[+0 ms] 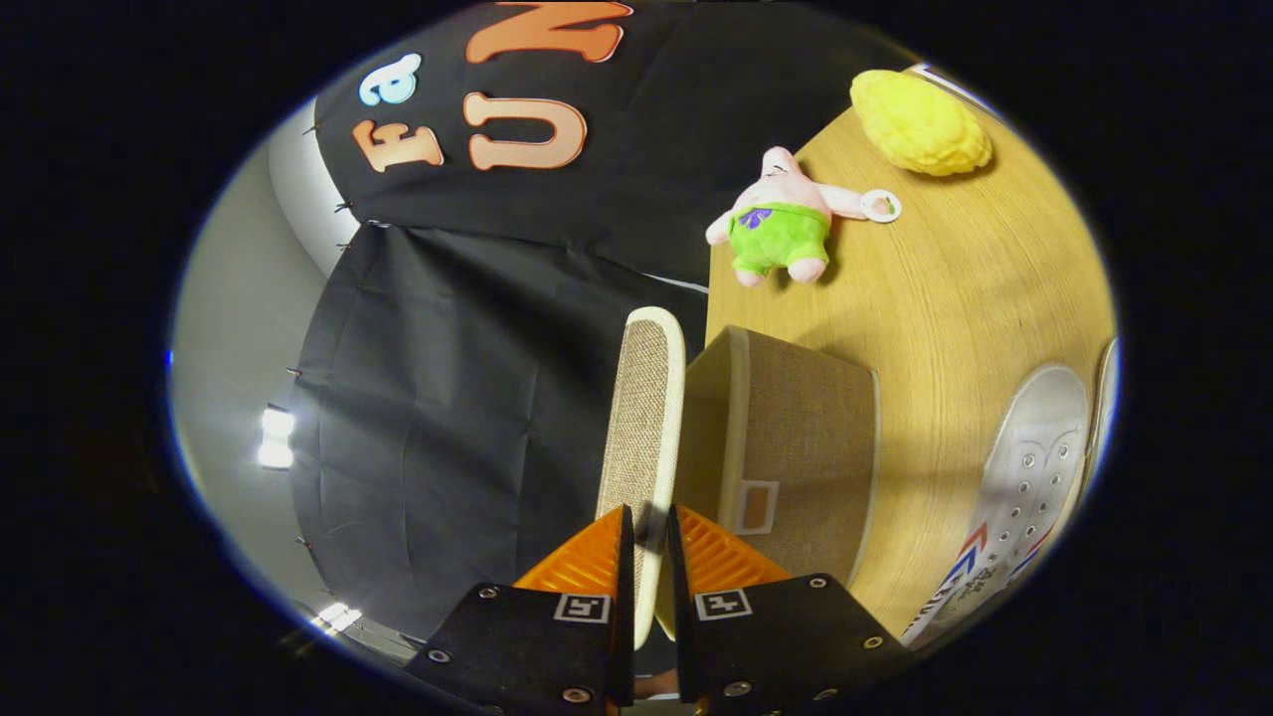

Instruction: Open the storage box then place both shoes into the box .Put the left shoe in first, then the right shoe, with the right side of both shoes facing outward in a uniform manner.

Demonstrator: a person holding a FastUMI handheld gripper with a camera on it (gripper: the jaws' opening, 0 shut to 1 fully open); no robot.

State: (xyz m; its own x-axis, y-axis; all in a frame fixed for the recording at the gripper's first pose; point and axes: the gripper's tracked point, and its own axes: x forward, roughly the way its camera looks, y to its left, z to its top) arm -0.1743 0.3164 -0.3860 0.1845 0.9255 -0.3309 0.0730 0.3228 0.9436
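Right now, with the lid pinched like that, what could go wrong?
The hand-held gripper pinches only the lid's near edge, so the lid could slip or swing. The lid hangs beside the storage box, near the table edge, and might fall off if set down there. The white shoe lies close, so a swing could knock it.

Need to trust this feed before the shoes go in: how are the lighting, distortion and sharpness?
Gripper view: strong fisheye bending, the table edge curves; warm, even light on the storage box with soft shadows; bright lamp glare off beyond the lid, which the gripper is shut on; the white shoe is stretched and slightly soft.
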